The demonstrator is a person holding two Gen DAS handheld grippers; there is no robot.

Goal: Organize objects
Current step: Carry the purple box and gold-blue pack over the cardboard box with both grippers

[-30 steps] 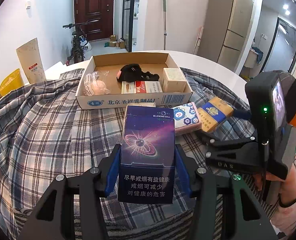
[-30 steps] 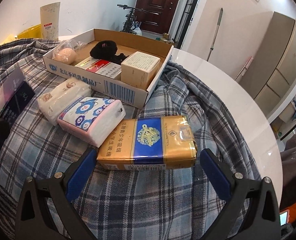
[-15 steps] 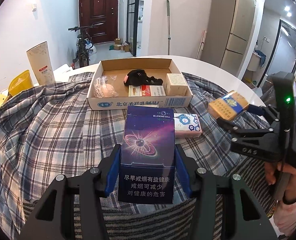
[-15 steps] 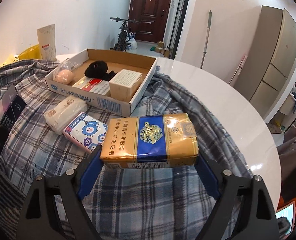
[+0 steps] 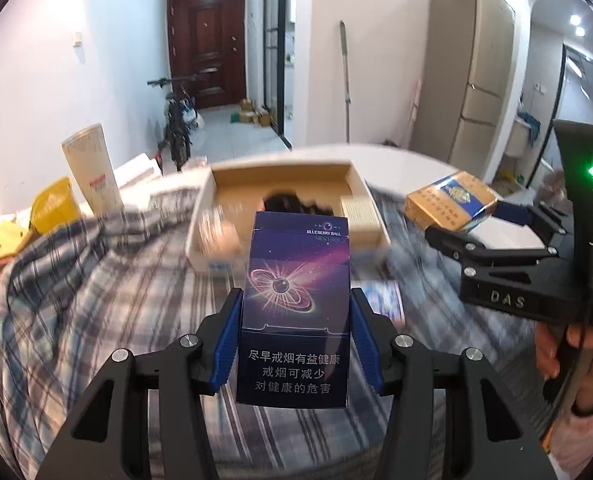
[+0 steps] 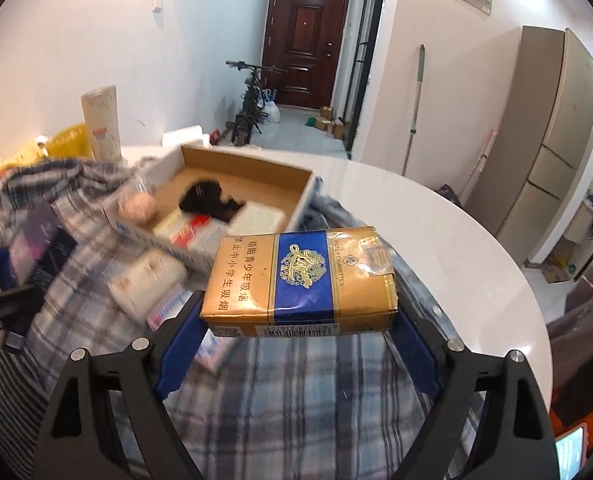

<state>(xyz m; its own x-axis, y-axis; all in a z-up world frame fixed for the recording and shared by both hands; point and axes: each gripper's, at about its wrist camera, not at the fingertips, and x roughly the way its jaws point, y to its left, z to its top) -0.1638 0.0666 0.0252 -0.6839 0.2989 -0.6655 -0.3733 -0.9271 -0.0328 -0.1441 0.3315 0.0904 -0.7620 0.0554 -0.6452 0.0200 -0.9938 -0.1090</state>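
My left gripper is shut on a purple cigarette box, held upright above the plaid cloth. My right gripper is shut on a gold and blue cigarette pack, held in the air; the pack also shows in the left wrist view. The cardboard box ahead holds a black item, a red and white pack, a cream box and a bagged pink ball. A white tissue pack and a pink tissue pack lie on the cloth before the box.
The plaid cloth covers part of a round white table. A tall paper cup and yellow bags stand at the far left. A bicycle and a door are behind.
Both grippers have risen with their packs. The right gripper closed on the gold pack and lifted it off the cloth. The view is now blurred by motion.
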